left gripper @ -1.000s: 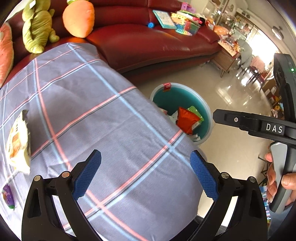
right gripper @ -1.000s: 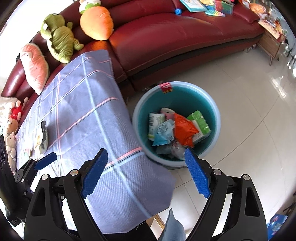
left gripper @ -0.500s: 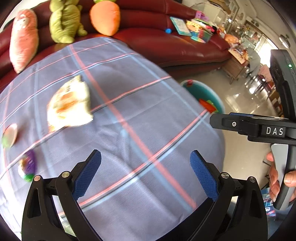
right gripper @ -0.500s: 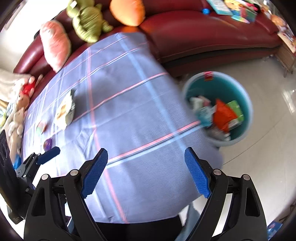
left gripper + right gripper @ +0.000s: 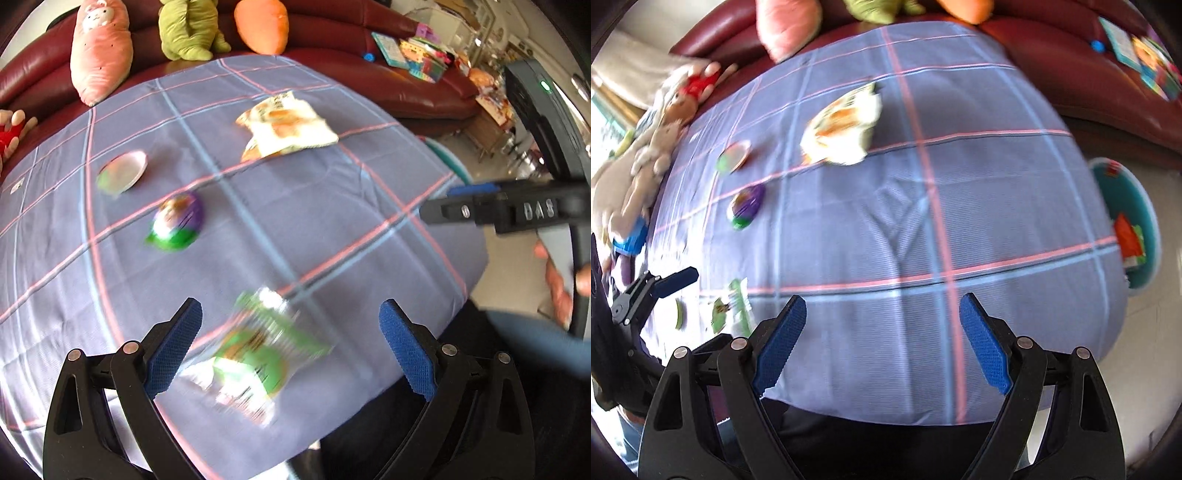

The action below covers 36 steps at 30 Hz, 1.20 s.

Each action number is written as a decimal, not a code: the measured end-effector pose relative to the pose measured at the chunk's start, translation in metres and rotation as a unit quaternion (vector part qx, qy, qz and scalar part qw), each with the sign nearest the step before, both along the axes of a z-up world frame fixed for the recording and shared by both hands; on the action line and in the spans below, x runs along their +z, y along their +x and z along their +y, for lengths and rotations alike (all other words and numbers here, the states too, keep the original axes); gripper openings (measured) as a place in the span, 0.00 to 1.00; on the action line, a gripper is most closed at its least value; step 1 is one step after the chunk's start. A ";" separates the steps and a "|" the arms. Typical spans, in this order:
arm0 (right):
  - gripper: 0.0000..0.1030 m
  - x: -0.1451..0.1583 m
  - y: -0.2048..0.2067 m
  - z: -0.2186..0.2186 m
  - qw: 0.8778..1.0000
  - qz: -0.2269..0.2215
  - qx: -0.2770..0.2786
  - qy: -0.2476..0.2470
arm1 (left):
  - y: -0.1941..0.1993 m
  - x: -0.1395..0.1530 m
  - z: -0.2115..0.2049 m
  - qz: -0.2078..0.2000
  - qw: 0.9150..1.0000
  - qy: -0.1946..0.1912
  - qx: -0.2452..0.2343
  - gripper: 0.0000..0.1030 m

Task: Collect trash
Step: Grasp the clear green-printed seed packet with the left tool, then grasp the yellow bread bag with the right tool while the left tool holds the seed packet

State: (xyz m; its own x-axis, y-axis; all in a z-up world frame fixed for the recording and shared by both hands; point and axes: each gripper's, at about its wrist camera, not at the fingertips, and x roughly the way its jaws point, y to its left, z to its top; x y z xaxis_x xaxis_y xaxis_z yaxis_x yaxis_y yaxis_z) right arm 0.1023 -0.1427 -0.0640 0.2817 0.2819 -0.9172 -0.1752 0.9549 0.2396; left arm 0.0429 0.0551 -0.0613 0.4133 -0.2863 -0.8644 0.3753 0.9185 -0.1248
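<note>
Several pieces of trash lie on the checked blue tablecloth (image 5: 332, 229). A blurred green and white wrapper (image 5: 255, 354) lies just ahead of my open, empty left gripper (image 5: 291, 350). Farther off are a purple and green wrapper (image 5: 177, 221), a round pink and green lid (image 5: 122, 171) and a white and orange snack bag (image 5: 288, 127). My right gripper (image 5: 882, 343) is open and empty over the cloth's near edge. In its view show the snack bag (image 5: 842, 125), the purple wrapper (image 5: 746, 206), the lid (image 5: 733, 157) and the green wrapper (image 5: 733, 302). The teal bin (image 5: 1126, 221) holding trash stands on the floor at right.
A red sofa (image 5: 406, 81) with plush toys (image 5: 103, 48) and books (image 5: 410, 51) curves behind the table. More soft toys (image 5: 653, 147) lie at the table's left end. The right gripper's body (image 5: 517, 210) shows at right in the left wrist view.
Both views have swung left from the bin toward the table's trash. The green wrapper has come into view in front of my left gripper. Both grippers stay open.
</note>
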 end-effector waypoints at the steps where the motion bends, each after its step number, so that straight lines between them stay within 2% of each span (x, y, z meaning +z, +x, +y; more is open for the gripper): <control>1: 0.79 -0.001 -0.001 0.005 1.000 0.002 0.004 0.001 | -0.003 -0.002 0.005 0.001 1.000 0.001 -0.007 0.94; 7: 0.79 -0.005 -0.005 0.023 1.000 0.010 0.022 -0.001 | -0.016 -0.023 0.020 0.016 0.999 0.027 -0.035 0.94; 17: 0.79 -0.015 -0.004 0.022 1.000 0.021 0.018 -0.004 | -0.009 -0.052 0.014 0.015 0.996 0.059 -0.060 0.94; 18: 0.79 -0.016 -0.003 0.022 1.000 0.022 0.018 -0.004 | -0.009 -0.054 0.012 0.016 0.996 0.060 -0.062 0.88; 19: 0.79 -0.017 -0.002 0.022 1.000 0.024 0.018 -0.004 | -0.009 -0.056 0.011 0.019 0.996 0.059 -0.065 0.72; 20: 0.79 -0.018 -0.002 0.022 1.000 0.024 0.019 -0.004 | -0.008 -0.057 0.010 0.023 0.996 0.056 -0.065 0.64; 22: 0.79 -0.020 -0.001 0.023 0.999 0.025 0.022 -0.008 | -0.006 -0.056 0.010 0.017 0.997 0.049 -0.054 0.60; 29: 0.79 -0.014 0.019 0.014 1.000 0.011 0.009 -0.009 | 0.012 -0.036 0.012 0.005 1.000 0.008 0.003 0.59; 36: 0.79 0.004 0.062 0.010 1.000 -0.009 -0.006 0.003 | 0.058 -0.012 0.015 -0.010 0.998 -0.031 0.056 0.60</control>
State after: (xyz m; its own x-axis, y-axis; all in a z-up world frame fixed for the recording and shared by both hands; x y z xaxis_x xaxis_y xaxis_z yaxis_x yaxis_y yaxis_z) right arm 0.1643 -0.1326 -0.0599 0.3006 0.2847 -0.9103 -0.1683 0.9553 0.2432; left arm 0.1010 0.0699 -0.0729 0.4630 -0.2898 -0.8376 0.2737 0.9456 -0.1758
